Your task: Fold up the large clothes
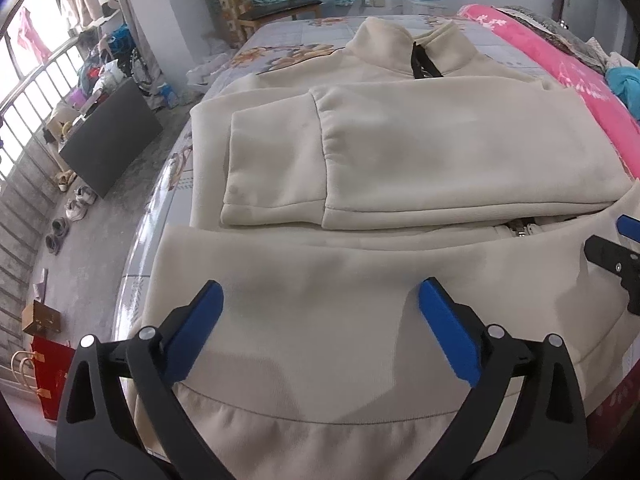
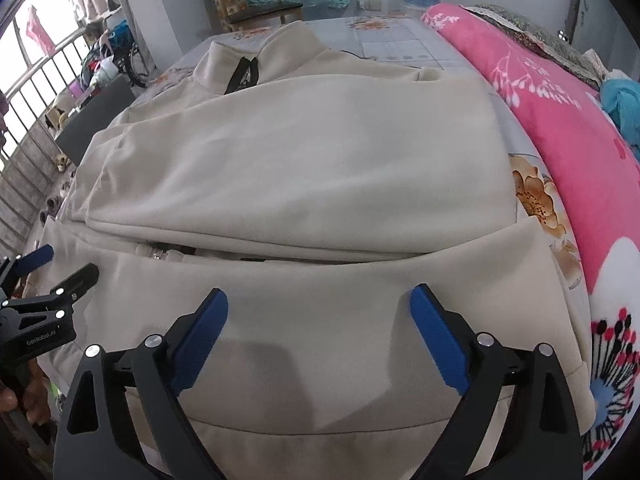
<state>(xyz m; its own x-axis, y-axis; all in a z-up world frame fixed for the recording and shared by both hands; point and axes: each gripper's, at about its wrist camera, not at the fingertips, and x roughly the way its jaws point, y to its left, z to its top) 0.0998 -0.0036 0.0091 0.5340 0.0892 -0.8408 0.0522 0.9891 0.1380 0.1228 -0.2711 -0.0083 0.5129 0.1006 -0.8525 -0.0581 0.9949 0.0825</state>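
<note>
Both wrist cameras are looking forward, low and close, over the cream jacket (image 1: 360, 152) on the bed (image 2: 400, 36); each is catching the other tool at frame edge.

One jacket (image 1: 400, 152), two grippers (image 1: 320, 320), one chair (image 1: 272, 8).

Pink quilt (image 2: 560, 128) blocks right; bed's (image 1: 280, 36) left edge open.

Matt fleecy cloth jacket (image 1: 400, 152)
</note>
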